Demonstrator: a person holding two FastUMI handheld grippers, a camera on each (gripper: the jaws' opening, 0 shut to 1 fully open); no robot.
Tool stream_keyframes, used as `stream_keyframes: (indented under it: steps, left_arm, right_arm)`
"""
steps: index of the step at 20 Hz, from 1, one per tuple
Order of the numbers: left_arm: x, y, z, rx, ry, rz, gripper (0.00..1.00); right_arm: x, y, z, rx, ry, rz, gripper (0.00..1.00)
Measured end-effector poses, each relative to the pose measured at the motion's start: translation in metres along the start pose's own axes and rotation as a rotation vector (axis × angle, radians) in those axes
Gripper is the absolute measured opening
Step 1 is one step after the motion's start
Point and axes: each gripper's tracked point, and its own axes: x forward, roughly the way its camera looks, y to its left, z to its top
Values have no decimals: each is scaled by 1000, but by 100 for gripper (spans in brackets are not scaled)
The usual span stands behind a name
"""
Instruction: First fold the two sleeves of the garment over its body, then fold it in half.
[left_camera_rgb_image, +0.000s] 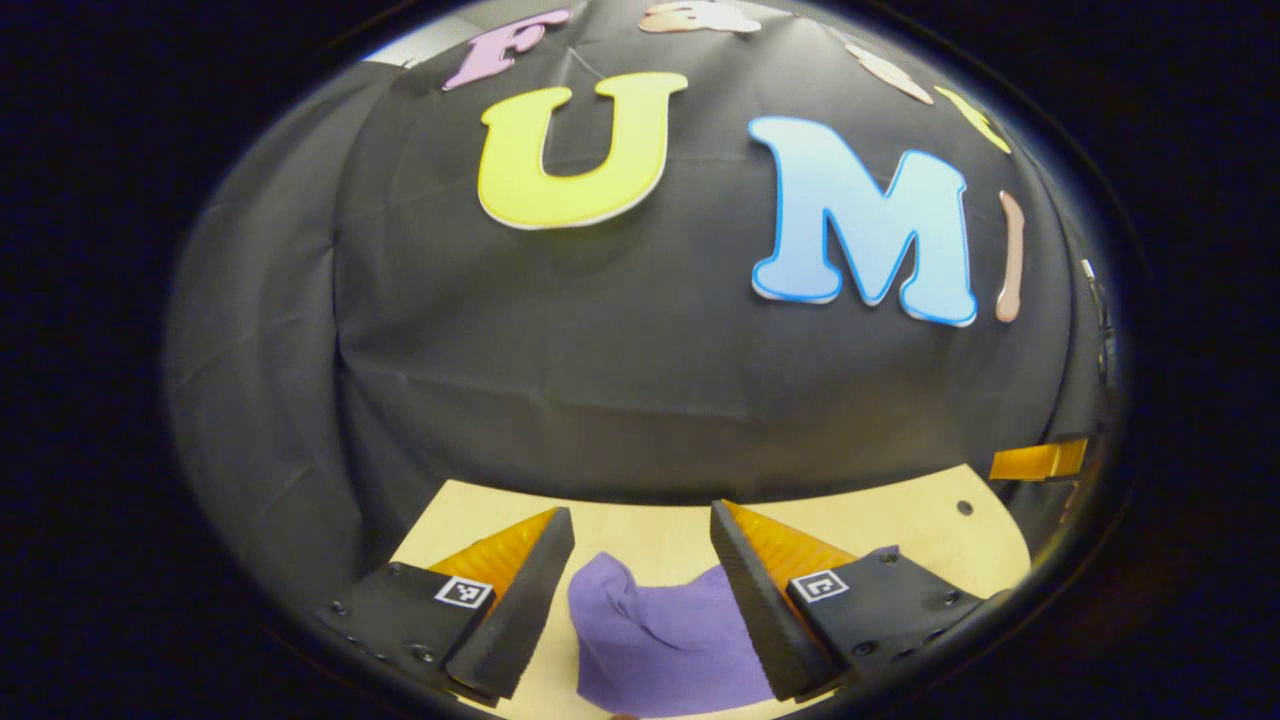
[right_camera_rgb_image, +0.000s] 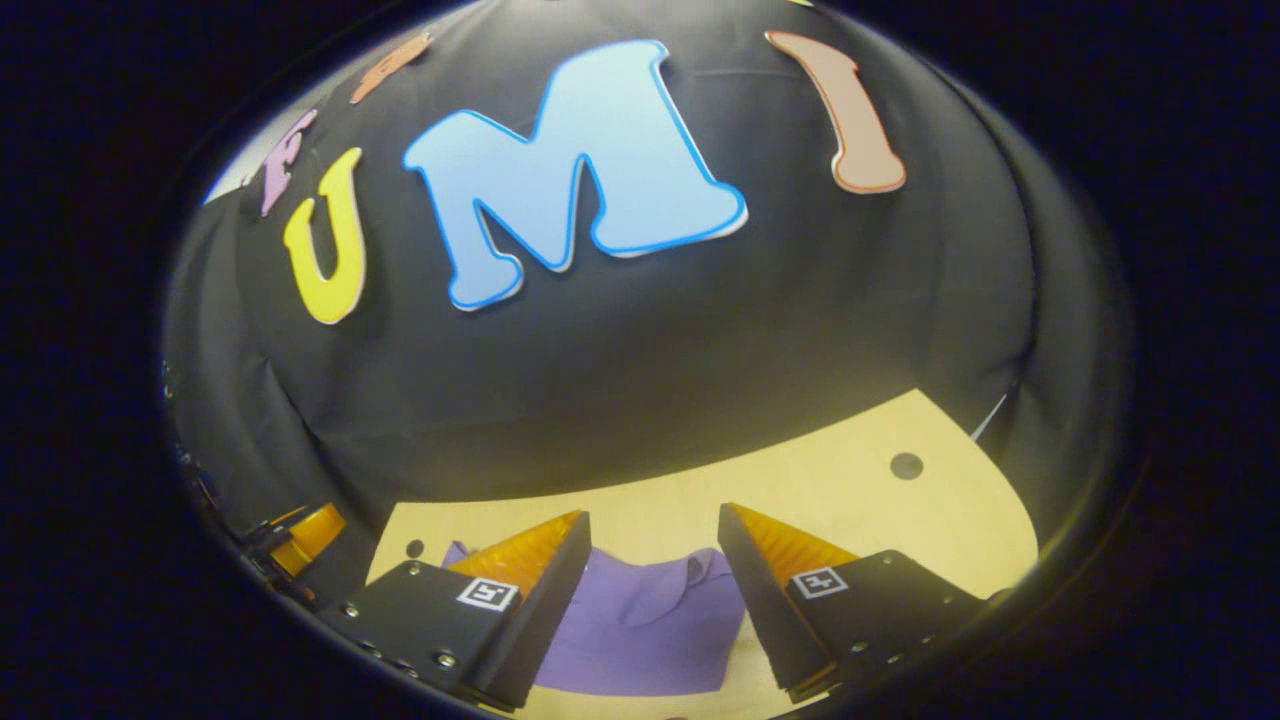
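Two grippers are up above a light wooden table, and both have their fingers spread wide with nothing between them. Starting with the left gripper view: the left gripper (left_camera_rgb_image: 640, 590) hangs over the table (left_camera_rgb_image: 930, 520), jaws apart, and down in the gap between the fingers you can see the purple garment (left_camera_rgb_image: 655, 640) lying on the wood. It looks bunched and rumpled at its far edge, with a rounded lump on the left side, and a bit of it peeks out past the right finger too. The fingers aren't touching the fabric as far as I can tell, they're just hovering over it. Off at the right edge of that view there's a small piece of the other gripper (left_camera_rgb_image: 1040, 460) poking in, too little of it to say much. The black cloth wall stands right behind the table. Now the right gripper view: the right gripper (right_camera_rgb_image: 650, 590) is also wide open and empty, sitting over the same table (right_camera_rgb_image: 850, 470), which has a couple of small round holes in it. The purple garment (right_camera_rgb_image: 640, 620) lies flat-ish under and between the fingers, with what seems to be its neck opening toward the far side. At the lower left edge, part of the left gripper (right_camera_rgb_image: 300, 540) shows.
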Motion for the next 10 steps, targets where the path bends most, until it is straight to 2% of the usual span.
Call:
stream_keyframes:
  steps: [1, 5, 10]
  left_arm:
    - [-16, -1, 14, -8, -31, -2, 92]
    - [-84, -11, 55, -5, -124, -14, 94]
    - [-152, -10, 86, -40, -217, 11, 93]
  right_arm:
    - [-15, 5, 6, -11, -32, 6, 84]
    - [-81, 22, 22, -64, -141, 18, 84]
    - [-137, 38, 33, -146, -244, 33, 83]
